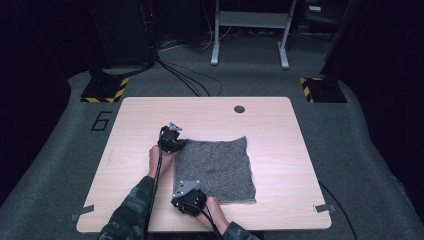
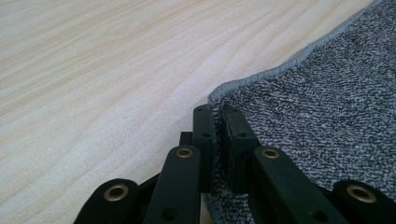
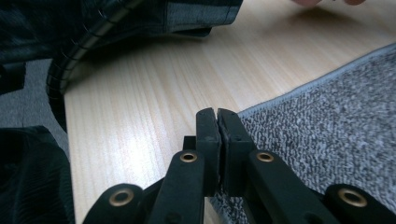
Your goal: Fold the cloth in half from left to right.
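Towel flat on tabletop, my left gripper fingers pinching its far-left corner, right gripper fingers pinching near-left corner, cloth extending rightward from both

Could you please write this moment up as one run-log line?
left gripper: shut on grey towel far-left corner | right gripper: shut on near-left corner | towel: flat on table | phase: corners pinched
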### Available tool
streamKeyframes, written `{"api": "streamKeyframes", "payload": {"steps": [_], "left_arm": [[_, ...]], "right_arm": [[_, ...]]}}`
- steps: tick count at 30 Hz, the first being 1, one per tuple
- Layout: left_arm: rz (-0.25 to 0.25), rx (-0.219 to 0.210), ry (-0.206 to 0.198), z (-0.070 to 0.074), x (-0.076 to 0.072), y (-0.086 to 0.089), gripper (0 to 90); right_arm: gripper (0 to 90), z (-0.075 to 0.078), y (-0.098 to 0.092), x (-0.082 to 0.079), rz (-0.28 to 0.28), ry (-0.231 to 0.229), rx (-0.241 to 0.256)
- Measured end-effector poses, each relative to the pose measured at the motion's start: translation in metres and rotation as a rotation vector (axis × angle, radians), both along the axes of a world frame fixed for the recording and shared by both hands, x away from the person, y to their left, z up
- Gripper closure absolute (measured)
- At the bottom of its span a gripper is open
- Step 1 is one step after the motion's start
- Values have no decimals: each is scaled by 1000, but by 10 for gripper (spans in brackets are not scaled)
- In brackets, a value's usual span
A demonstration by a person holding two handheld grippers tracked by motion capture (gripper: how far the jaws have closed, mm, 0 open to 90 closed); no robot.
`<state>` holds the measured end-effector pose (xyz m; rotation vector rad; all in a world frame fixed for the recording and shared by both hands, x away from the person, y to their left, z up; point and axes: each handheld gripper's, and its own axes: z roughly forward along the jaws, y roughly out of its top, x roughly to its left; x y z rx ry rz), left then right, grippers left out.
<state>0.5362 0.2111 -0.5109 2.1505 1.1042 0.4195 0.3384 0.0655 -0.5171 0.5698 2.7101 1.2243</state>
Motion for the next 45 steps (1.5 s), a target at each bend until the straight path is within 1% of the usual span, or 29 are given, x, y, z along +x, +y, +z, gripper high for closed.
{"api": "streamKeyframes", "payload": {"steps": [2,4,5,7,8,10,11,14,16,20,23,25,26,27,28,30,31,32,34,36,39,40,41,42,43,45], "left_arm": [[5,-3,-3,3,-1,0,849],[3,0,-9,7,-2,-1,850],[-4,8,-14,9,-2,-1,850],[-4,14,-15,12,-2,-2,851],[-2,13,-17,14,-2,-2,851],[-15,28,-12,19,-1,-3,851],[-8,26,-20,21,-2,-5,851],[-15,38,-34,30,-2,-8,852],[-20,43,-36,35,-2,-10,852],[-26,49,-45,42,-1,-13,852],[-29,66,-57,48,-1,-13,852],[-29,71,-49,52,-1,-12,853],[-29,78,-53,54,0,-11,854],[-18,77,-60,57,0,-10,855],[-20,77,-53,63,1,-7,855],[-7,89,-71,73,2,-2,855],[-4,93,-71,79,2,0,855],[4,100,-80,85,2,2,855],[12,127,-91,96,2,3,855],[15,140,-94,104,3,1,855],[2,164,-77,107,6,-8,853],[-5,181,-78,107,7,-12,853],[-8,184,-81,105,8,-18,853],[-20,199,-79,104,9,-22,853],[-26,204,-81,102,10,-27,853],[-41,202,-69,97,13,-35,853]], "right_arm": [[879,3,-3,-2,-10,-6,19],[880,6,-5,-3,-7,-18,30],[880,8,-6,-4,-9,-19,35],[880,11,-7,-4,-7,-34,43],[880,12,-8,-5,-13,-34,51],[880,15,-9,-6,-15,-39,56],[881,17,-10,-6,-13,-38,57],[881,23,-12,-8,-16,-55,70],[881,27,-13,-9,-17,-64,90],[881,34,-13,-10,-13,-79,108],[881,40,-12,-10,-17,-97,115],[882,44,-11,-10,-12,-104,128],[882,47,-11,-9,-7,-110,126],[882,49,-10,-9,-13,-119,135],[883,52,-8,-8,-19,-124,148],[883,60,-5,-7,-16,-145,166],[884,64,-3,-7,-17,-156,183],[884,69,-2,-6,-6,-171,193],[884,76,1,-7,-12,-178,217],[884,80,1,-8,-18,-187,232],[884,81,-6,-10,-28,-186,243],[884,81,-9,-10,-44,-184,250],[884,81,-13,-10,-45,-183,246],[884,81,-17,-11,-59,-179,250],[884,81,-21,-12,-65,-180,250],[884,79,-28,-12,-75,-186,245]]}}
